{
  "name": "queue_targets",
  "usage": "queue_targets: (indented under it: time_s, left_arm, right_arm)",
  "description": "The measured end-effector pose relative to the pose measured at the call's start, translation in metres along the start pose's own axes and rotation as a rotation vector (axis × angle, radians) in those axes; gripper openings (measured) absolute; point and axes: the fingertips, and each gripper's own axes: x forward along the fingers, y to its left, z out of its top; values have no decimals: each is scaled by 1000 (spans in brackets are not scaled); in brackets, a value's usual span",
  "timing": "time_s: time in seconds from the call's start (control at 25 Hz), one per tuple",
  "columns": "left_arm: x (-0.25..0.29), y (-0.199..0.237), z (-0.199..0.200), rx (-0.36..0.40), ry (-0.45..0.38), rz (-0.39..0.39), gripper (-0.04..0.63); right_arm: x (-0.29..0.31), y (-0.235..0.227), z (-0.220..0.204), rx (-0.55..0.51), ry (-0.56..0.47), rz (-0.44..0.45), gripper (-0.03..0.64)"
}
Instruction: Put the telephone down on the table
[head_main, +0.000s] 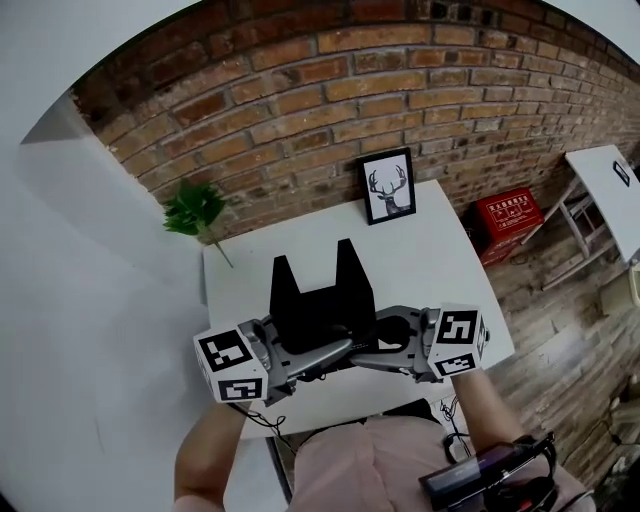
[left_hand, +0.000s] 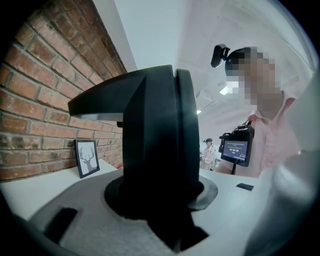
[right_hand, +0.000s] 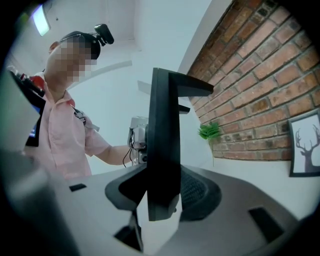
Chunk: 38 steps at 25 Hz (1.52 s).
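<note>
Matte black telephone (head_main: 322, 300), angular plastic, two pointed prongs on top. Gripped from both sides: left gripper (head_main: 305, 352) clamped on left edge, right gripper (head_main: 368, 348) clamped on right edge. Smooth grey jaws, ribbed pad on the right one. Held over smooth white bench (head_main: 440, 250), apparently clear of it. Behind: rough red brick wall (head_main: 350, 90), framed stag print (head_main: 388, 187), leafy green sprig (head_main: 197, 210).

White print on the red crate (head_main: 508, 213) seems illegibly small.
</note>
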Motion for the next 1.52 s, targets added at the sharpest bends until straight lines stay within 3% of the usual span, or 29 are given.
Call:
queue_targets:
  time_s: [0.48,1.52]
  left_arm:
    - [3,35,-2,-33,5,-26,163]
    - [37,110,-105,-349,27,-18,164]
  right_arm:
    - [6,-33,-2,42,24,-24,175]
    - [4,-96,-103,336,98,6,175]
